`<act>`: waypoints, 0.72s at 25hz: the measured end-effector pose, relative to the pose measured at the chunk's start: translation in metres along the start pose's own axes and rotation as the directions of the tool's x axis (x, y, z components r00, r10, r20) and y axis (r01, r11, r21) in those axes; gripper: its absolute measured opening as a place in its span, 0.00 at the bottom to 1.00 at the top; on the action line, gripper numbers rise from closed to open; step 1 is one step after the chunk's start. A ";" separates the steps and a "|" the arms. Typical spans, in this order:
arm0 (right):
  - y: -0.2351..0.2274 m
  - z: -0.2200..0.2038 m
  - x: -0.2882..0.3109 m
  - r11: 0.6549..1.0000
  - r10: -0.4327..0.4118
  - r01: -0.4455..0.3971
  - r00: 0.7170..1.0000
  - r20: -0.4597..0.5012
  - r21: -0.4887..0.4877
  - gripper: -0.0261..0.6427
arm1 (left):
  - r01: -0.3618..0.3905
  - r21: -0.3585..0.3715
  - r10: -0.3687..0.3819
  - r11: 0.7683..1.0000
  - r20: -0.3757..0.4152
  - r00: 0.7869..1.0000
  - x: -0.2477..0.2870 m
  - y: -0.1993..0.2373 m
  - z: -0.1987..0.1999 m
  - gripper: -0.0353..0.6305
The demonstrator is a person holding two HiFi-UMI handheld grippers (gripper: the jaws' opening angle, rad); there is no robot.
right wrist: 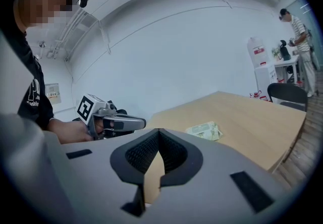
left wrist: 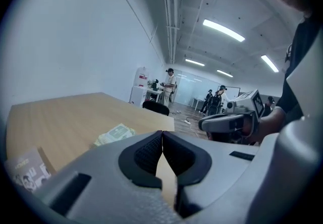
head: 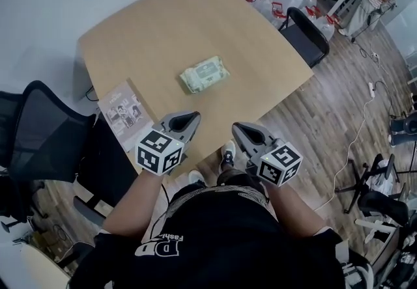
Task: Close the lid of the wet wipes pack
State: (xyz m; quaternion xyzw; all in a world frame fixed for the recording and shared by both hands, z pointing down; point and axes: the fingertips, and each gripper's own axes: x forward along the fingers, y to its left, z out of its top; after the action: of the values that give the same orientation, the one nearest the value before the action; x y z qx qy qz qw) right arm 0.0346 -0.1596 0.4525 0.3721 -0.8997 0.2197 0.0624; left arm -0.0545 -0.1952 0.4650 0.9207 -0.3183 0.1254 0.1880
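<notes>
Head view: wet wipes pack [head: 204, 74] lies flat near the middle of the wooden table [head: 156, 27], nothing touching it. The lid is too small to read here. Both gripper views show the pack only as a small pale-green shape, so whether the lid is up or down cannot be told. Left hand-held gripper [head: 187, 117] and right hand-held gripper [head: 240, 129] are held side by side at the table's near edge, well apart from the pack, tips pointing toward it. Marker cubes [head: 158, 151] cover the hands; only forearms show behind them. Left gripper view: jaws together, pads meeting, nothing between them, with the pack beyond and left of the tips. Right gripper view: jaws likewise closed and empty, with the pack beyond and right of the tips. Booklet [head: 124, 110] lies at the table's near-left corner, just beside the left hand-held gripper. In the left gripper view that gripper's body cuts off the booklet's lower part, and its cover print is unreadable. Black office chair [head: 45, 131] at left is partly out of frame.
</notes>
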 end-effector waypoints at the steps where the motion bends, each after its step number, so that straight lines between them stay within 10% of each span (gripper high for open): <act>1: 0.004 -0.001 -0.003 1.000 -0.003 0.003 1.000 0.003 0.001 0.04 | 0.009 -0.020 -0.009 1.000 0.015 1.000 -0.006 -0.007 -0.002 0.08; 18: 0.038 0.000 -0.041 0.997 0.072 -0.072 0.997 -0.011 -0.034 0.04 | -0.037 -0.094 0.046 0.995 0.104 0.993 -0.050 -0.071 -0.003 0.08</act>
State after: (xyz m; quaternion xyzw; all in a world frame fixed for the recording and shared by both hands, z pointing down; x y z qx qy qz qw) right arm 0.0371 -0.1094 0.4282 0.3373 -0.9159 0.2079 0.0651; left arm -0.0477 -0.1153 0.4317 0.9096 -0.3524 0.0653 0.2104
